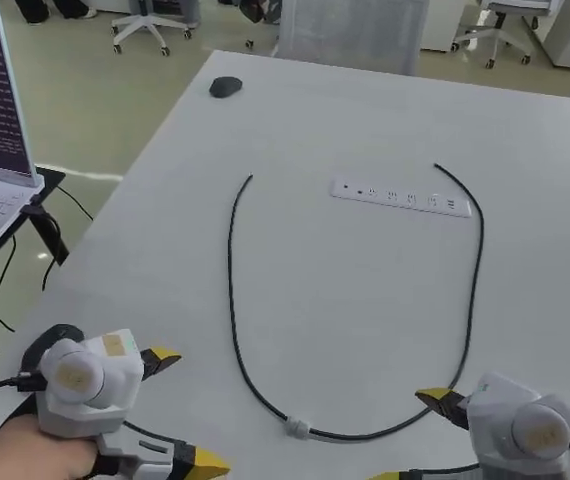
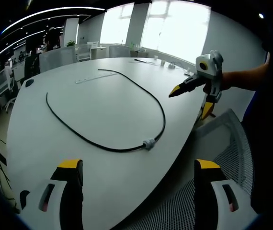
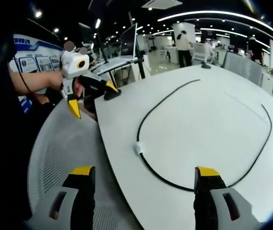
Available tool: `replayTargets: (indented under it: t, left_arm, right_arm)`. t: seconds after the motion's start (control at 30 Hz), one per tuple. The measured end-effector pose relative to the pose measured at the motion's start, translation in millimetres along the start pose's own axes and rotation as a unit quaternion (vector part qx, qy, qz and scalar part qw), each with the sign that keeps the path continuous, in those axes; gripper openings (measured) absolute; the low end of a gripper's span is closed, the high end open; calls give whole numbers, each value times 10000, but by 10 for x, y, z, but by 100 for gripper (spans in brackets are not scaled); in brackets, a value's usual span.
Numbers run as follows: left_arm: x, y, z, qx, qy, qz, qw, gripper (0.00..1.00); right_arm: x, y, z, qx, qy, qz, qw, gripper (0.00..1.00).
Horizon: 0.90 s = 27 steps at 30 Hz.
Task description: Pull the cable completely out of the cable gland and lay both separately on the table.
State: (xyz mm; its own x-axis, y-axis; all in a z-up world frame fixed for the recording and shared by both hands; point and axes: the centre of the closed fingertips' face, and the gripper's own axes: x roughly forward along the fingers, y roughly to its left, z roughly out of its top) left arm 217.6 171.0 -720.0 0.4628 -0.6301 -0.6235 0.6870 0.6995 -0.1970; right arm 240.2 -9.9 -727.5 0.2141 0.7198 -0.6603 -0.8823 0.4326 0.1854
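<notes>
Cable lying U-shaped on tabletop, ends pointing away | gland sitting at bend, axis crosswise | left gripper, right gripper: jaws gaping, holding nothing

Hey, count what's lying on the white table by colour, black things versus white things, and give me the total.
Black: 2, the cable and the mouse.
White: 2, the power strip and the cable gland threaded on the cable.
Total: 4.
</notes>
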Motion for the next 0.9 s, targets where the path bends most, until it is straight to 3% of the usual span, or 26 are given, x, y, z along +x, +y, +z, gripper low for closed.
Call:
replayTargets:
  t: [0.27,0.4,0.53,0.9]
  left_arm:
    - [6,-11,-64,-34,29,-62,10000,96]
    - [20,-33,-116,-2,104,-127,9999,95]
    - [24,-40,-103,-2,83,-119,9999,95]
    - [36,15,-135,-32,105,-31,9999,95]
  right_arm:
    - [246,28,127,-154,127,126,9997,81]
    - [356,62,173,-412,255,188,9987,79]
    - [443,78,192,-472,325,233,9981,76]
    - [581,72,108,-592,660,279,9957,65]
